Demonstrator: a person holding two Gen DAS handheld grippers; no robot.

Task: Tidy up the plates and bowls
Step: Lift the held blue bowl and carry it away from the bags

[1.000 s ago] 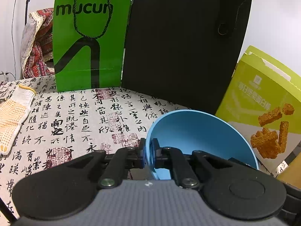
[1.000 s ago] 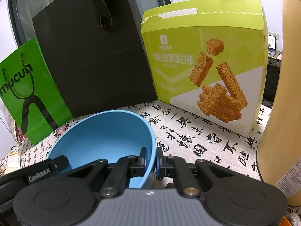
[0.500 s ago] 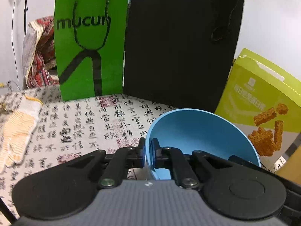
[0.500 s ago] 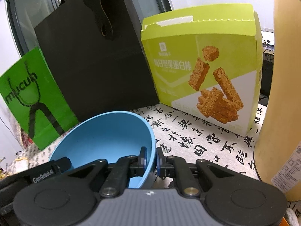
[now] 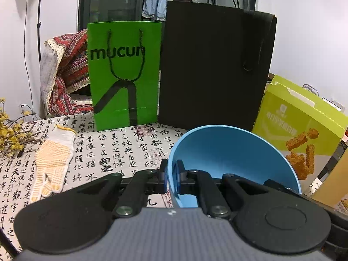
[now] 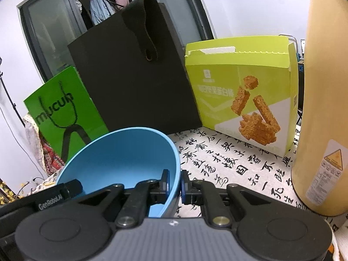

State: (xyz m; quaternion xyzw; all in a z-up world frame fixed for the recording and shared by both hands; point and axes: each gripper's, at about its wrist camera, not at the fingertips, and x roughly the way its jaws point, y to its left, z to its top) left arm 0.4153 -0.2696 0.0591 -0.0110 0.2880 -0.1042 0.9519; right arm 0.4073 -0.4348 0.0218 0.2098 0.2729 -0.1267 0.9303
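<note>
Blue bowl [image 5: 230,158] is being held clear of the table [image 5: 121,143] by both tools at once, each gripping an opposite side of the rim. Left gripper [image 5: 171,177]: jaws are clamped on the bowl's left rim, one pad outside the wall, one inside. Right gripper [image 6: 175,183]: jaws are clamped on the right rim in the same way, wall pinched between the pads. The bowl is being seen tilted in both views, its opening turned toward the back of the table.

Surroundings being noted: green bag [image 5: 125,74], black bag [image 5: 215,65] and snack box [image 6: 241,91] are standing along the back edge; a tall tan container [image 6: 324,100] is standing near on the right; a knitted glove [image 5: 52,158] is lying on the cloth to the left.

Judged step: bowl being carried toward its stacking place, which is not being shown in either view.

Advice for the carry: both grips should be kept level with each other so the rim is not being twisted; spacing between the tools should be held constant; the tan container should be given clearance; release should be delayed until the base is being supported
</note>
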